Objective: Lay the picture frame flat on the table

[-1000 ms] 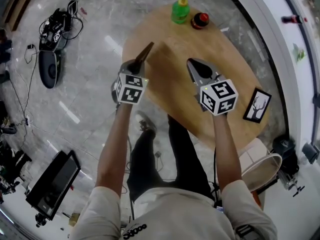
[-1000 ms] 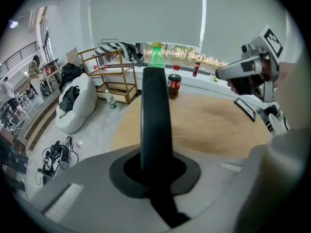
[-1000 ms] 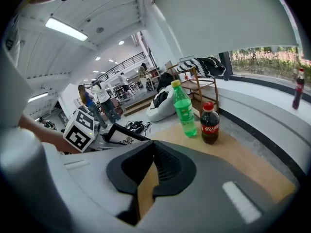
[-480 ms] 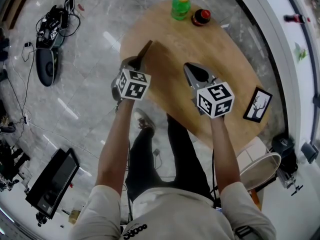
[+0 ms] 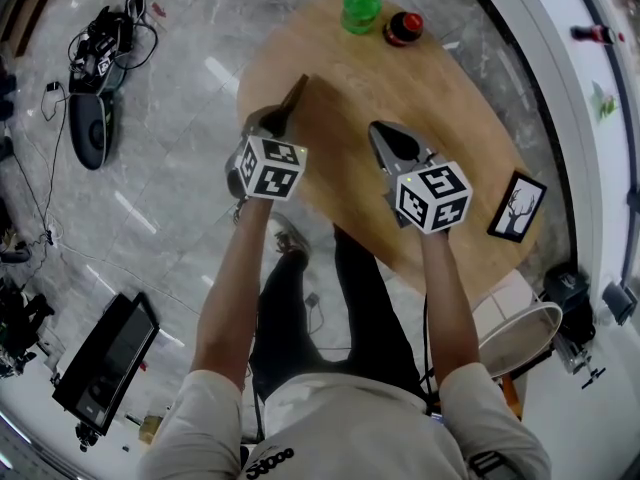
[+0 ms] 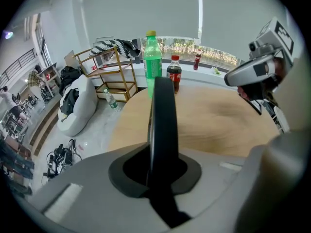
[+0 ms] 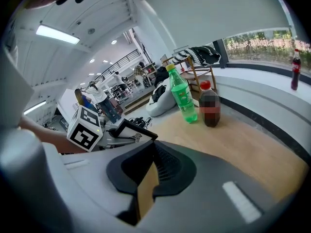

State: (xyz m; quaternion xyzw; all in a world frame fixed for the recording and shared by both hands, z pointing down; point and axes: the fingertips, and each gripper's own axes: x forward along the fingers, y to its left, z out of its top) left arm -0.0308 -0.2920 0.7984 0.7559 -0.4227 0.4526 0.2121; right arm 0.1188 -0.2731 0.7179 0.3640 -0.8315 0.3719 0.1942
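Observation:
A black picture frame [image 5: 294, 100] is held on edge over the left rim of the oval wooden table [image 5: 430, 78]. My left gripper [image 5: 275, 120] is shut on its lower edge. In the left gripper view the frame [image 6: 164, 110] stands edge-on between the jaws of the left gripper [image 6: 163, 164]. The right gripper view shows its white picture side [image 7: 131, 132]. My right gripper [image 5: 390, 140] hovers over the table's near middle, apart from the frame. Its jaws [image 7: 148, 178] stand slightly apart with only the tabletop showing between them.
A green bottle [image 5: 361, 8] and a cola bottle [image 5: 403, 30] stand at the table's far end. A second framed tree picture [image 5: 516, 208] rests near the right edge. Cables and bags [image 5: 100, 53] lie on the floor at the left. A round bin [image 5: 525, 338] stands at the lower right.
Both grippers have barely shifted. The frame stays on edge in the left gripper.

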